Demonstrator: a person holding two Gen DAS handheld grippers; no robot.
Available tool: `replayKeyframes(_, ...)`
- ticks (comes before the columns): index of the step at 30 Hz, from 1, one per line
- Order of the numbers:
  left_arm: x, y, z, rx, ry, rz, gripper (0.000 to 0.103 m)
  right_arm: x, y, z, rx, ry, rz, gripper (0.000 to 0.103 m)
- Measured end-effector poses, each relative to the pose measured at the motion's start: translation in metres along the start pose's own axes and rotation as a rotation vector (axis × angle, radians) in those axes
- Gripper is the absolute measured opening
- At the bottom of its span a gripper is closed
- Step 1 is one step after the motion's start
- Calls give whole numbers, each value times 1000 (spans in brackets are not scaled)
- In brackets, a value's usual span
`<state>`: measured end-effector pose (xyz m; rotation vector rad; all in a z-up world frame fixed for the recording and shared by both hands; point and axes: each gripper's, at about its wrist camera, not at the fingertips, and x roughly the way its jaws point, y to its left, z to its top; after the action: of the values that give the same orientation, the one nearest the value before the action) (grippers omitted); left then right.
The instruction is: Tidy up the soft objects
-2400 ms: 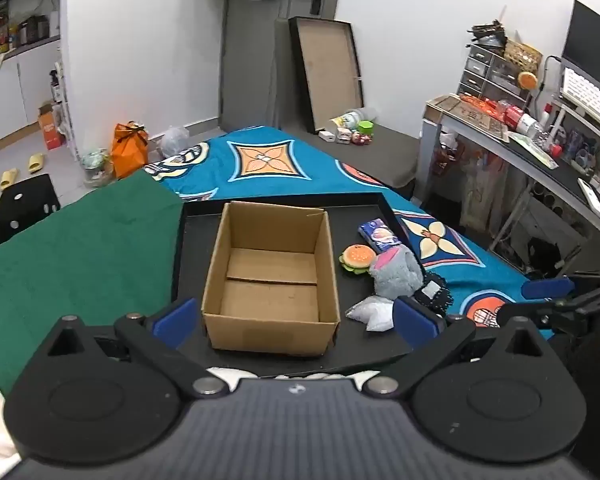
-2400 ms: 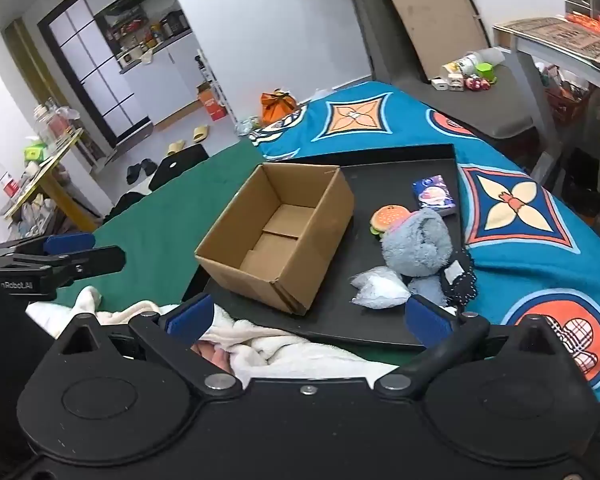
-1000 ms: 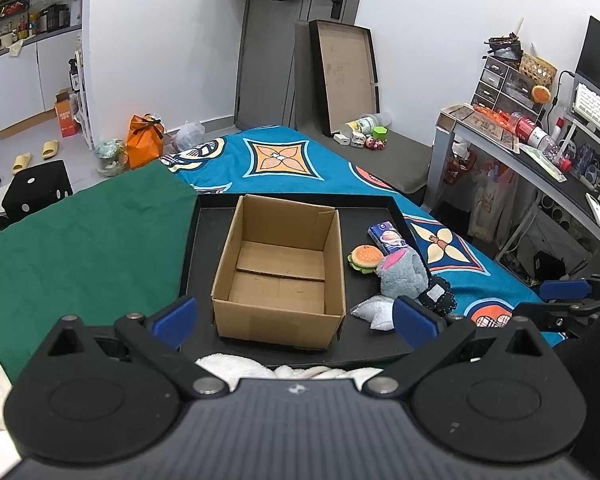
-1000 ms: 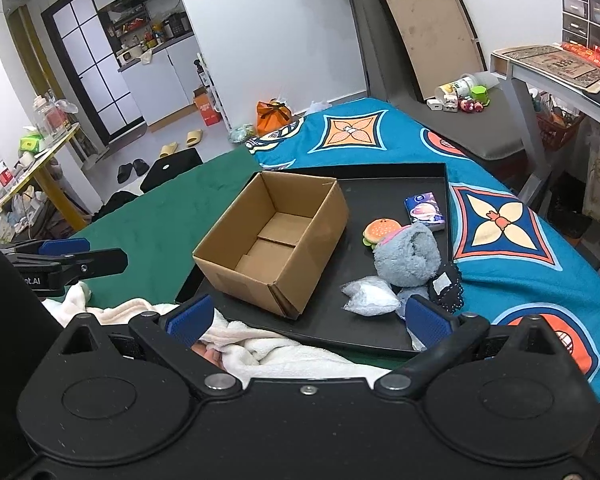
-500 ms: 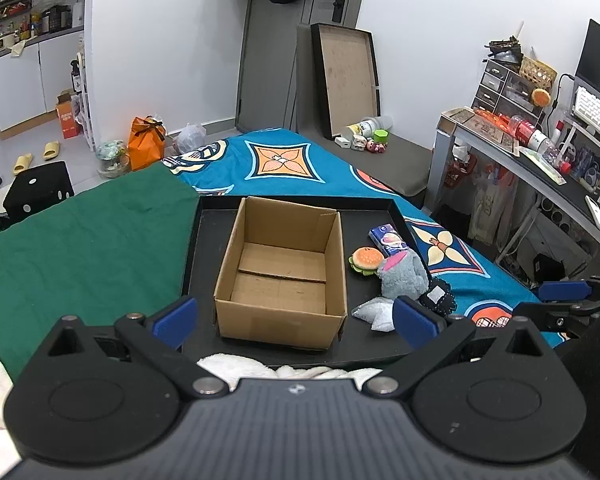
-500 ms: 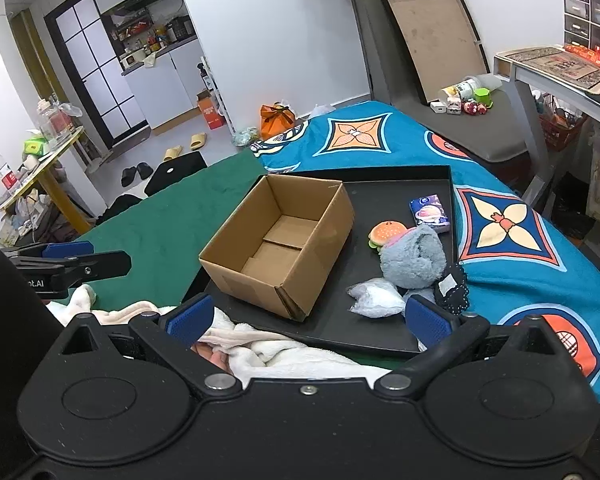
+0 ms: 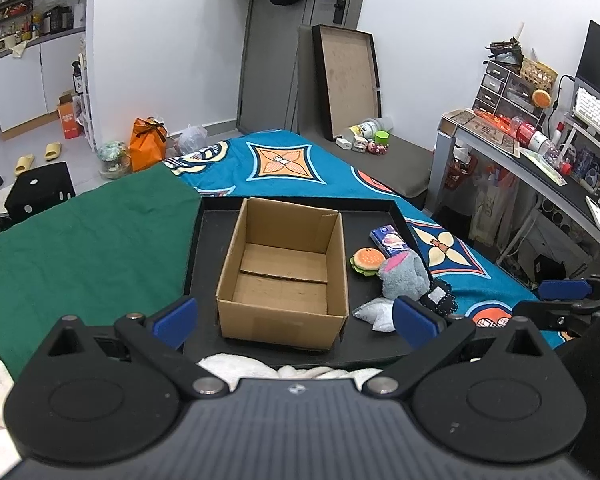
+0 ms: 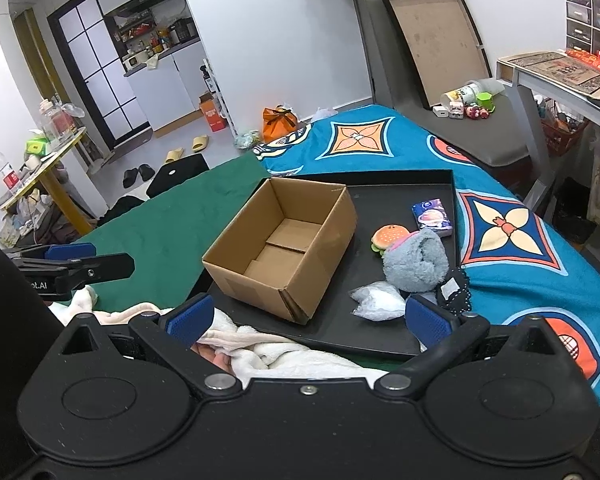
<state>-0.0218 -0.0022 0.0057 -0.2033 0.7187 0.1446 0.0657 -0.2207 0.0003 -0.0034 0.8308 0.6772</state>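
From the left wrist view, the left gripper (image 7: 294,314) hangs spread wide and empty just in front of the cardboard box (image 7: 285,269), which stands open on the black tray (image 7: 204,240). A burger plush (image 7: 367,261), grey plush (image 7: 406,277) and white pouch (image 7: 376,312) lie right of the box.

From the right wrist view, the right gripper (image 8: 306,318) is likewise released, holding nothing, near the box's (image 8: 280,248) front corner; the soft toys sit right of the box on the tray (image 8: 400,186).
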Motion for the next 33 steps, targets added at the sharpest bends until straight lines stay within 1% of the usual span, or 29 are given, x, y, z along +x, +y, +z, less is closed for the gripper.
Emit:
replayKeyframes(20, -1, 2, 0, -1, 2, -13, 103, -2, 2, 0, 0, -6, 3, 103)
replayKeyframes(24, -1, -2, 3, 35, 1, 4, 103, -2, 1, -1, 3, -11, 13, 103)
replayKeyframes(28, 4, -3, 6, 45, -3, -15, 103, -1, -4, -1, 8, -24, -8, 103)
replayKeyframes(33, 15, -1, 6, 49, 1, -5, 103, 5, -14, -1, 29, -20, -16, 103)
